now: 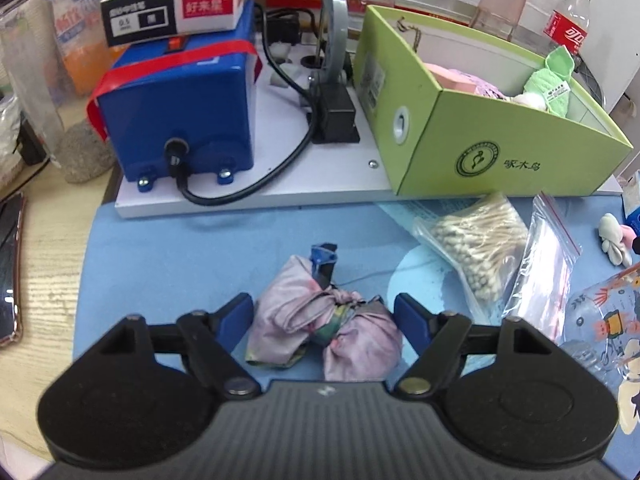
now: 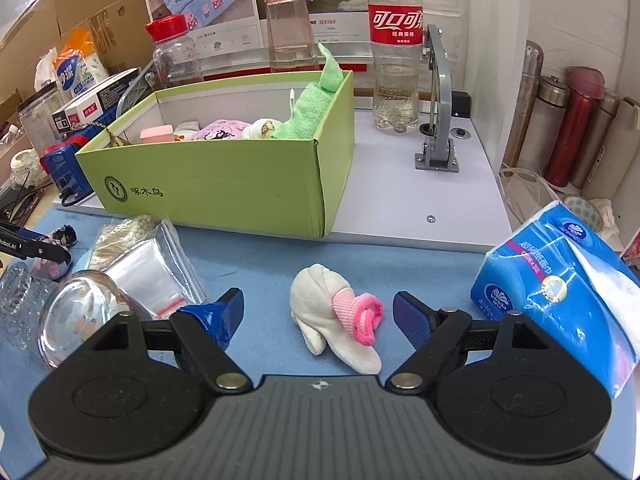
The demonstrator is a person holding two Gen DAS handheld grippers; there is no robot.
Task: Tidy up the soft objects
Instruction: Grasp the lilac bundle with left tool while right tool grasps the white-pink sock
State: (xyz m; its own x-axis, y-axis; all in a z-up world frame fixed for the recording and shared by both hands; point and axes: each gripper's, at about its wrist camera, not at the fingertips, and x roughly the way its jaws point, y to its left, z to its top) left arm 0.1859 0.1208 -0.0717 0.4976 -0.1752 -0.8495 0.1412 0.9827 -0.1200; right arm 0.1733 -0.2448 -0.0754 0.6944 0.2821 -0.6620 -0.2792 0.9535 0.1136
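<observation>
Soft bundles wait between my two open tools on the blue mat at the desk's near edge.

My left hand-held gripper (image 1: 324,322) stands spread around a knotted pink cloth bundle (image 1: 326,336), not yet pinching; my right hand-held gripper (image 2: 318,314) is likewise wide, flanking a rolled cream sock (image 2: 334,322) with a pink cuff. Both look light, limp and squashy, so I'd take each across its thick middle. The green box (image 2: 224,178) behind already holds soft things. A cotton-swab bag (image 1: 470,240), a glass cup (image 2: 80,312) and a tissue pack (image 2: 560,300) crowd the sides.
</observation>
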